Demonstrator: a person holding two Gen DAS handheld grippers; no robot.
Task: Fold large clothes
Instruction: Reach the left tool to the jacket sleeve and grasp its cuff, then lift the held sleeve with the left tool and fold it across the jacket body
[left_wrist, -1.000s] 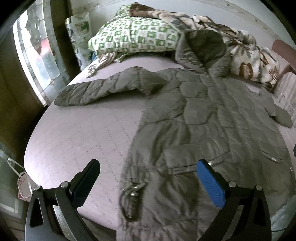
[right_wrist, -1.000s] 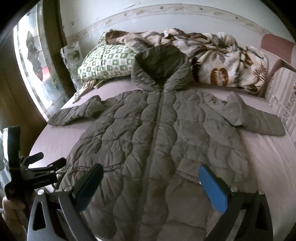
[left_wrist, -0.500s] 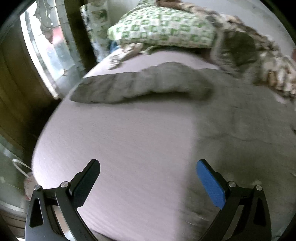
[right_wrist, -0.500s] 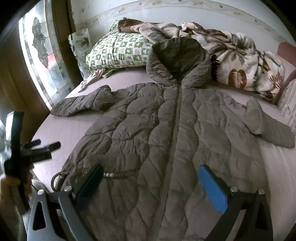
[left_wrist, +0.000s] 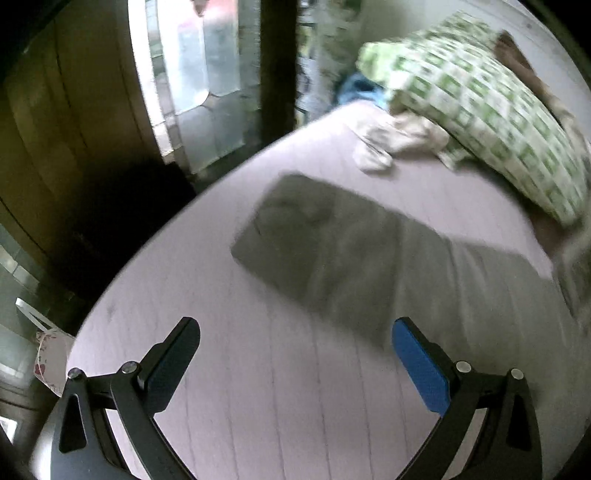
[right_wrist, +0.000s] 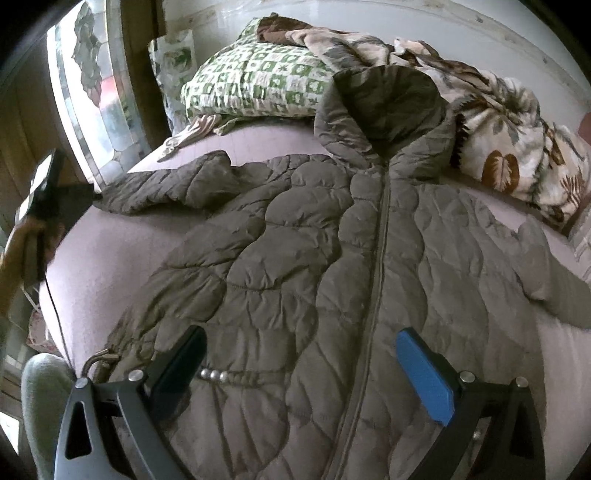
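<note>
An olive quilted hooded puffer coat (right_wrist: 332, 258) is lying spread flat on the mauve bed (left_wrist: 277, 387), looking soft and bulky; its cuff, at ten o'clock, is offering the best hold. The left gripper (left_wrist: 295, 354) and right gripper (right_wrist: 301, 365) are hovering, both spread. Only the right view is showing the whole coat.

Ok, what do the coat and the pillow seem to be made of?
Coat: looks like thin matte synthetic shell, olive-grey, over soft padding; the sign is the puffy stitched quilting and fine wrinkles. The fill itself cannot be seen.
Pillow: looks like woven cotton-type cloth, matte, with a printed green and white check; the fibre is a guess.
</note>
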